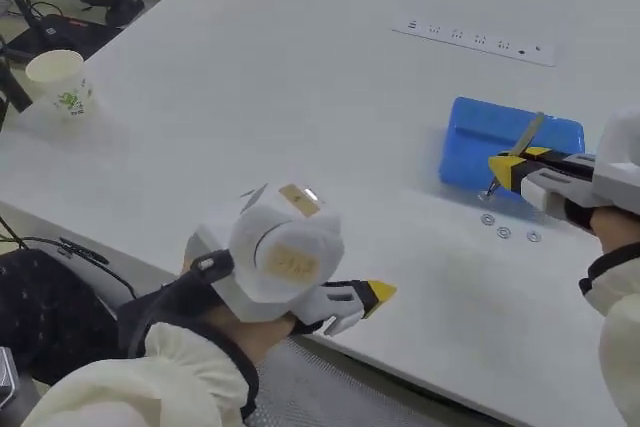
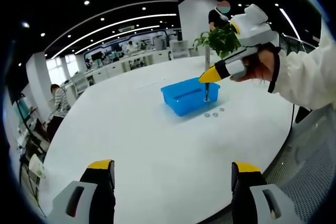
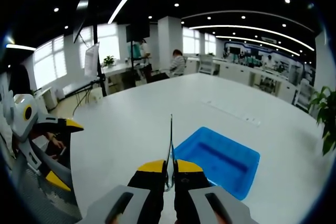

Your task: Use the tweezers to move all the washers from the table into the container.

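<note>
White worktop point(image 1: 300, 97), blue container point(image 1: 490, 137) resting on it, left tool point(image 2: 172, 167) released, jaws wide apart, near the worktop's edge, right tool point(image 3: 169, 167) clenched on tweezers point(image 3: 171, 135), tips down beside the container, three washers point(image 1: 503, 232) on the worktop just beside the container

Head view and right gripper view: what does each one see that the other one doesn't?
Head view: three washers lying on the table beside the container, a paper cup far left, and a socket strip.
Right gripper view: a plant, a screen and people far behind.
Both: the table, the blue container, the tweezers clamped in the right gripper, and the open left gripper.
</note>
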